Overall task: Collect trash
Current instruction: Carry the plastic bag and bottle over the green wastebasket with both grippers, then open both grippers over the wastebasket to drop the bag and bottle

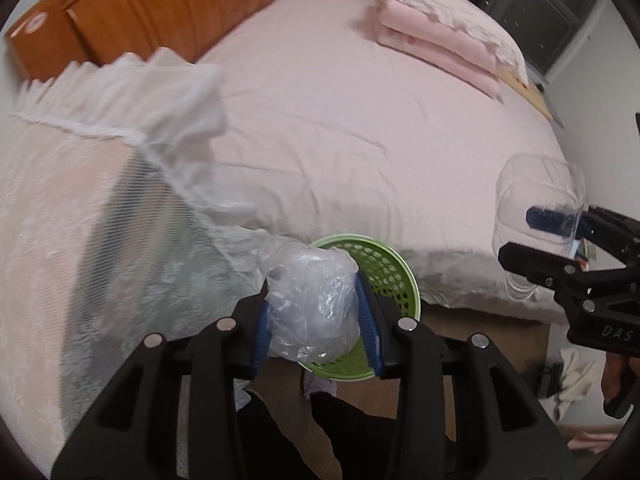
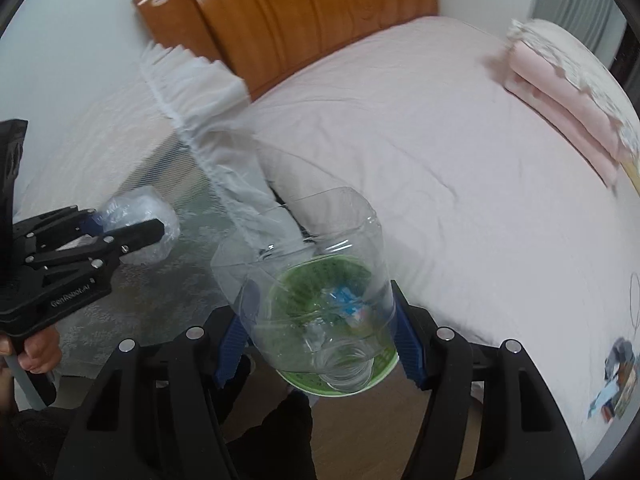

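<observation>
My left gripper is shut on a crumpled clear plastic bag, which fills the gap between its blue pads. It hangs just over a round green perforated basket at the bed's near edge. My right gripper is shut on a clear cut-off plastic bottle, tilted with its neck toward the camera, directly above the green basket. Each view shows the other hand: the right gripper with the bottle at the right, the left gripper with the bag at the left.
A bed with a pink sheet fills the background, with a folded pink blanket and an orange wooden headboard. White lace cloth drapes the furniture on the left. Coloured wrappers lie on the bed's right edge. Wooden floor lies below.
</observation>
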Demonstrator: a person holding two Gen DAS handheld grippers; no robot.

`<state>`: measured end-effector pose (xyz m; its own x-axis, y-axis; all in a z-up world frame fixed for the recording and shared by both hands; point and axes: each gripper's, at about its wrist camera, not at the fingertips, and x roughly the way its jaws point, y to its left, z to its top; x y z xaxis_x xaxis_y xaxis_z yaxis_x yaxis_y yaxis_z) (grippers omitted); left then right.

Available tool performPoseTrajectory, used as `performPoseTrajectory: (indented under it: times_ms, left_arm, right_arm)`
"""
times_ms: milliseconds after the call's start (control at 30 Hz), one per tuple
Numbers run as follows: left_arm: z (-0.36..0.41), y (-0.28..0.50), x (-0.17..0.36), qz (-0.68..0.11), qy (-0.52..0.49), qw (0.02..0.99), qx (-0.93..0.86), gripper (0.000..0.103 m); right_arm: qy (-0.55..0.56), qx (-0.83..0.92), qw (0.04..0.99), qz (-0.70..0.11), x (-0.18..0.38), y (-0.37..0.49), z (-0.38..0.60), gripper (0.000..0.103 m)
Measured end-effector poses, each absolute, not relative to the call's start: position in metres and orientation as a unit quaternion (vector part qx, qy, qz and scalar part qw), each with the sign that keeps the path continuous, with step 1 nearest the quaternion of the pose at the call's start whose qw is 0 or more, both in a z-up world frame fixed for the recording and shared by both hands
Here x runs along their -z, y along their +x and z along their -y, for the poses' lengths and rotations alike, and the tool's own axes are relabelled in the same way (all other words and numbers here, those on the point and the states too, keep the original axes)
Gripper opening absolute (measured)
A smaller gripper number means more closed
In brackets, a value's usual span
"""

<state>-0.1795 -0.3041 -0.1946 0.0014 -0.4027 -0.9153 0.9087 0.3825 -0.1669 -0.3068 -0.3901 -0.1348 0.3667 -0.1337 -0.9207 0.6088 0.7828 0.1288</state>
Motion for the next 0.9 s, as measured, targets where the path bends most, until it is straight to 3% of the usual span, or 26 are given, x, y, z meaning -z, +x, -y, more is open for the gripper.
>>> performPoseTrajectory:
  times_ms: [33,67,100,133,267,800,833,900]
  left_arm:
    - [0.312,-0.190,0.200,-0.506,0.262,0.649,0.504,0.044]
    - [0.318,-0.201,0.203,-0.506,0.272,0.642,0.508,0.054]
    - [0.322,-0.209,0.204,-0.504,0.281,0.638,0.510,0.071]
    - [0.325,-0.215,0.203,-0.497,0.288,0.641,0.509,0.078]
    - [0.327,-0.236,0.191,-0.469,0.298,0.644,0.526,0.093]
    - [0.298,-0.217,0.136,-0.431,0.279,0.703,0.492,0.095]
    - [0.295,-0.214,0.134,-0.431,0.278,0.706,0.489,0.095]
    - [0.289,-0.209,0.132,-0.432,0.272,0.711,0.483,0.095]
  right_arm:
    - [0.239,0.242,0.791,-0.509,0.137,-0.319,0.394,0.064]
    - [0.246,0.249,0.789,-0.505,0.140,-0.328,0.397,0.064]
    - [0.250,0.253,0.788,-0.503,0.140,-0.340,0.398,0.064]
    - [0.257,0.258,0.785,-0.500,0.144,-0.347,0.401,0.064]
    - [0.277,0.266,0.778,-0.497,0.156,-0.369,0.414,0.064]
    - [0.268,0.244,0.748,-0.556,0.197,-0.351,0.422,0.065]
    - [0.269,0.238,0.747,-0.559,0.201,-0.347,0.420,0.068]
    - [0.261,0.250,0.746,-0.560,0.204,-0.344,0.419,0.095]
